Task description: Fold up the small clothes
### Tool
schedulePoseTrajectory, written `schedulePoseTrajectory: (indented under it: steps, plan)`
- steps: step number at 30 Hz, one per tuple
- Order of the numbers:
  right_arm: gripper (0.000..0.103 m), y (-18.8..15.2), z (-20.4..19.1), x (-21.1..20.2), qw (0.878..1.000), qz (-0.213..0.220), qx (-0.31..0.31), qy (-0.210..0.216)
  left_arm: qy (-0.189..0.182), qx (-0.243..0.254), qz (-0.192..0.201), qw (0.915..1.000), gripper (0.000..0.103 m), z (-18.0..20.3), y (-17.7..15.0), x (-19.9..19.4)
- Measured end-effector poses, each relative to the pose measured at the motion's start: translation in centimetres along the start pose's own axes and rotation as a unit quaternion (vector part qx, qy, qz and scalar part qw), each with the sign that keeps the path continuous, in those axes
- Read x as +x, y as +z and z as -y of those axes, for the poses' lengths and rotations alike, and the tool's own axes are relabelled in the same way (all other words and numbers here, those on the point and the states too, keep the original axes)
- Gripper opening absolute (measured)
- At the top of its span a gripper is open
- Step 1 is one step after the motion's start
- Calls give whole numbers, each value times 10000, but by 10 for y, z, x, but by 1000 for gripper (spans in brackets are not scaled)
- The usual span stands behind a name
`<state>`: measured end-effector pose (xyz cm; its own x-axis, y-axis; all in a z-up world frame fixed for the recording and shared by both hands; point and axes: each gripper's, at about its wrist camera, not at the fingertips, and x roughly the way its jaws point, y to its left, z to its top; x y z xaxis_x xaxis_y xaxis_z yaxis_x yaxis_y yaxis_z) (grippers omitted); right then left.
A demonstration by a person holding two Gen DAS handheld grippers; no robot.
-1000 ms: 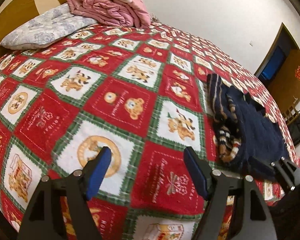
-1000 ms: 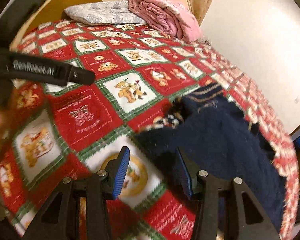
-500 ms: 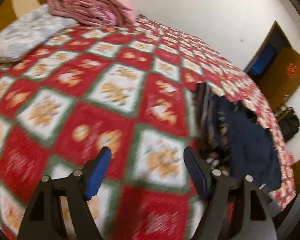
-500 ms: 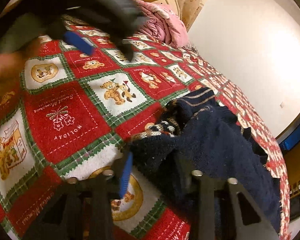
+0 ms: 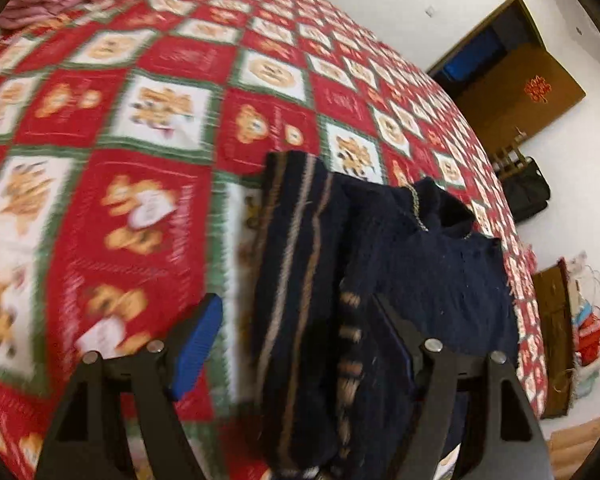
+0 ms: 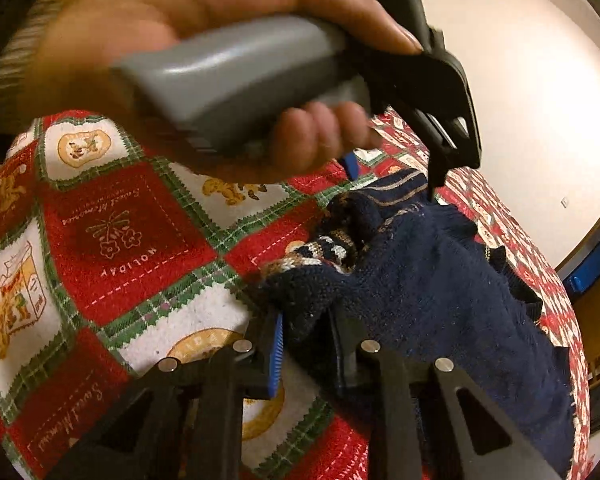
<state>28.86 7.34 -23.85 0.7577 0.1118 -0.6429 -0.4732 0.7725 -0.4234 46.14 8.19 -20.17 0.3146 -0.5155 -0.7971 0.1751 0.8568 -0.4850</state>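
Step in hand: gripping the sweater's edges for a fold.

Right gripper (image 6: 306, 344): fingers closed on a bunched edge of the dark sweater (image 6: 428, 280). Left gripper (image 5: 300, 344): fingers wide apart, straddling the sweater's striped edge (image 5: 296, 280), gripping nothing. The sweater lies crumpled on the bed (image 5: 160, 208), near its side edge. Next, probably: close the left fingers, then lift both edges together.

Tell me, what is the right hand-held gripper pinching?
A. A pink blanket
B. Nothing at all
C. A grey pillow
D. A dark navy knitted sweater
D: the right hand-held gripper has its fingers closed on a bunched edge of the navy knitted sweater lying on the red patchwork quilt.
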Motion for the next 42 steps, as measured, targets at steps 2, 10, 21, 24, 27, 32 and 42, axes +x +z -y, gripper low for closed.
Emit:
schedulePoseTrajectory:
  steps: [2, 10, 21, 24, 27, 32, 42]
  plan:
    - [20, 0, 0, 0, 10000, 12, 3, -3, -260, -19, -183, 9995, 77, 2, 6, 10]
    - [20, -1, 5, -1, 9999, 63, 105, 81, -52, 337, -212, 9992, 55, 18, 16, 24]
    - [11, -7, 32, -17, 9961, 352, 664, 457, 354, 408, 240, 9982, 8, 24, 17, 0]
    - [11, -10, 37, -24, 9953, 406, 713, 510, 405, 517, 247, 9975, 8, 31, 14, -2]
    - [10, -12, 34, -21, 9965, 342, 566, 506, 349, 495, 260, 9978, 8, 36, 14, -1]
    - [11, -12, 29, -18, 9970, 267, 520, 503, -5, 160, -78, 9998, 26, 29, 15, 9]
    - [11, -13, 34, -11, 9974, 234, 472, 497, -77, 232, -177, 9995, 67, 15, 11, 20]
